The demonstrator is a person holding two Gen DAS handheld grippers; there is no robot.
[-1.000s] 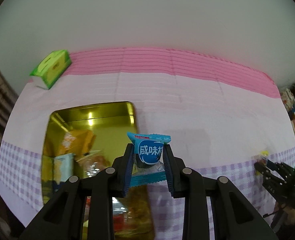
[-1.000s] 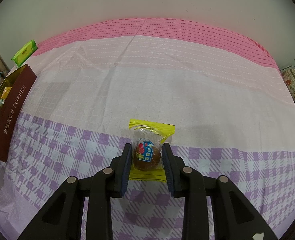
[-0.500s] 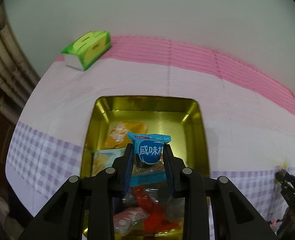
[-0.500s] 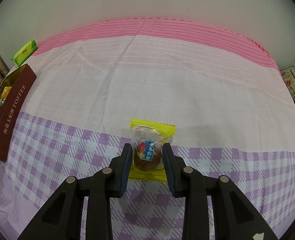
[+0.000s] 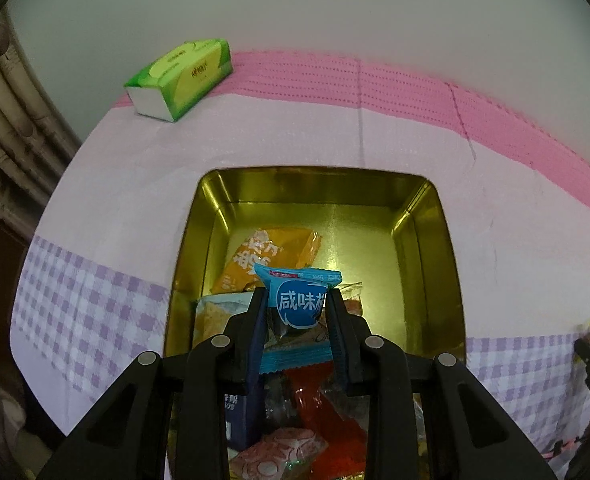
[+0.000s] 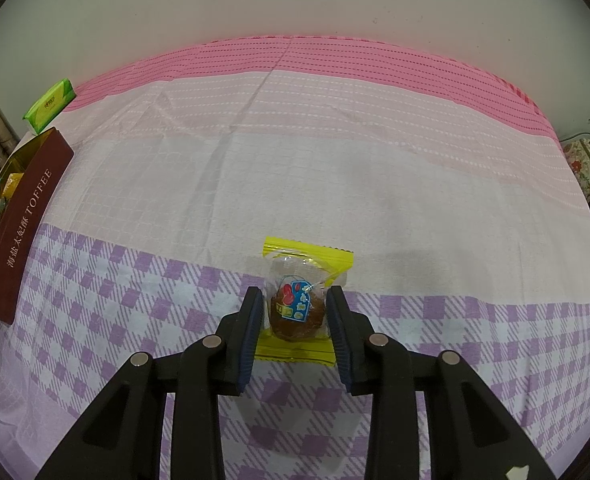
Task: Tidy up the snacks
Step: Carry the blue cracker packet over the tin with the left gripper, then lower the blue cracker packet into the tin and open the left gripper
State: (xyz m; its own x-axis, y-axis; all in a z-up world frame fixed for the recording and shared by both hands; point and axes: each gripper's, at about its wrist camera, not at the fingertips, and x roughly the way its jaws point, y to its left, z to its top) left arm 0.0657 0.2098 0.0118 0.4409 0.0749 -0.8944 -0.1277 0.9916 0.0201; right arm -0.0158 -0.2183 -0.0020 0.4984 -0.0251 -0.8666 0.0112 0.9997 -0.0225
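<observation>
Both my jaws are at work: my left gripper is clamped on a blue snack packet, its pads pressing the crinkly wrapper from either side, while my right gripper sits narrowly parted around a yellow-edged packet, and I cannot tell whether the pads touch it. Only my left view looks down into the gold tin, a shiny rectangular metal box with rounded corners, where an orange packet lies flat on the bright bottom and a red wrapper and a pink patterned one crowd the near end; the blue packet hangs above these. Only my right view shows the tin's dark red outer wall, printed TOFFEE, far off to the left. The yellow-edged packet is clear plastic with a round brown cake inside and lies flat on the counter's cloth, on the band of purple checks. A green tissue pack rests at the cloth's pink far edge. My left gripper tilts downward over the tin; my right is held low and close to the cloth.
</observation>
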